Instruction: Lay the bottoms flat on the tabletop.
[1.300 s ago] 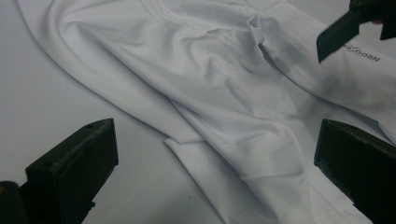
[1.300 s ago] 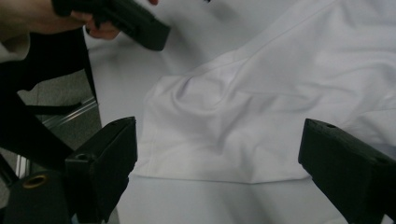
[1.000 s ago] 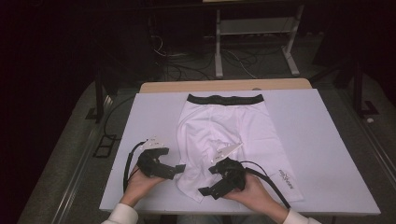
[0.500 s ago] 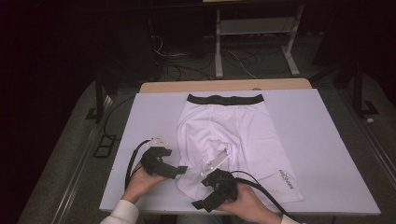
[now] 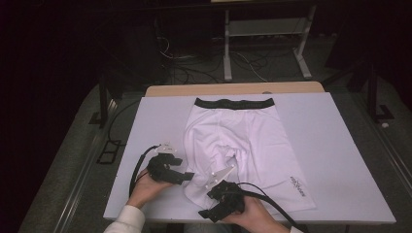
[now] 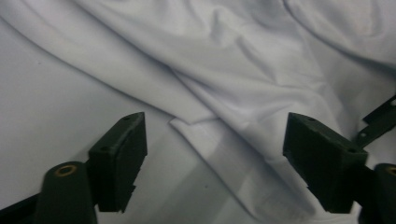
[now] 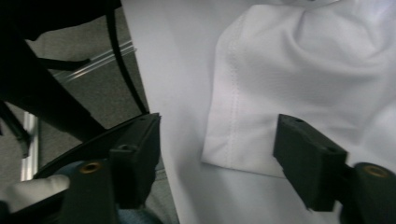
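- High view: a pair of white shorts [image 5: 233,145] is laid flat on the white bench [image 5: 340,160], with the black waistband [image 5: 234,103] at the far side and the leg openings turned toward the person.
- A small dark logo [image 5: 298,186] is printed near the hem of the leg on the right of that view.
- The left gripper [image 5: 187,176] is held at the near left edge of the shorts, its tips pointed at the hem of the left leg.
- The right gripper [image 5: 209,212] is held at the near edge of the bench, just below the same leg's hem, with a black cable [image 5: 272,204] trailing off to the right.
- Left gripper view: the jaws of the left gripper [image 6: 215,154] are seen standing apart, having just been closing; a folded edge of the shorts [image 6: 261,93] lies between them, and no pad is seen pressing on the cloth.
- Right gripper view: the jaws of the right gripper [image 7: 217,154] are likewise apart and have just been closing; the stitched corner of the hem [image 7: 224,149] is framed between them, untouched by either pad.
- Beyond the bench edge in that view, grey floor [image 7: 84,93] and a metal rail [image 7: 93,60] are seen.
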`<state>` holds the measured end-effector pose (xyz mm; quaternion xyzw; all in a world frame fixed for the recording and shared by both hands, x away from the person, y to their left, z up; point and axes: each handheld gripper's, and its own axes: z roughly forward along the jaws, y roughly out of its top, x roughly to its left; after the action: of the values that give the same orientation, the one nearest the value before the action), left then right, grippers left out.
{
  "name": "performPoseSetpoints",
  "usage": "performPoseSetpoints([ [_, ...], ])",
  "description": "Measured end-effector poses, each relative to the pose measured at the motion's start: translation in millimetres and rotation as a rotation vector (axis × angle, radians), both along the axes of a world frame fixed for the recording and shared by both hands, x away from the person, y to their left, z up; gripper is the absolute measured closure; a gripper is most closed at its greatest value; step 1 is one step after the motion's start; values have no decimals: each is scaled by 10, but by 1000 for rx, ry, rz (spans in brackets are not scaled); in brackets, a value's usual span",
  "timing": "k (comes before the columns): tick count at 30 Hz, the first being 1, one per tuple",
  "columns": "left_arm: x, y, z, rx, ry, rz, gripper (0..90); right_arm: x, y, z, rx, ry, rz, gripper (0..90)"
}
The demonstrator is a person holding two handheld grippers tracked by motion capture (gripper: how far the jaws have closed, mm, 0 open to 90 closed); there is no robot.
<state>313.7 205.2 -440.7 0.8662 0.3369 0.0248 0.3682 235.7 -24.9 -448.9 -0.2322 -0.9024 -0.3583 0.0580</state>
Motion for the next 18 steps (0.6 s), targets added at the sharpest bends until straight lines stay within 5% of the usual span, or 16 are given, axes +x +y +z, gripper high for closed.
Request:
performPoseSetpoints([
  [4,9,-29,-36,35,-1,-23,322,-56,18,-4,-12,-38,-11,454],
  [10,15,-107,-66,67,-34,-22,495,-180,68,-25,-55,-172,-40,679],
  [13,21,-109,-68,81,-49,2,622,-154,32,-40,-35,-156,-73,793],
  [15,38,-100,-65,67,-23,16,737,-109,13,-42,-25,-132,-74,843],
  [18,49,-90,-59,55,14,19,859,-8,-26,-43,1,-41,-76,858],
])
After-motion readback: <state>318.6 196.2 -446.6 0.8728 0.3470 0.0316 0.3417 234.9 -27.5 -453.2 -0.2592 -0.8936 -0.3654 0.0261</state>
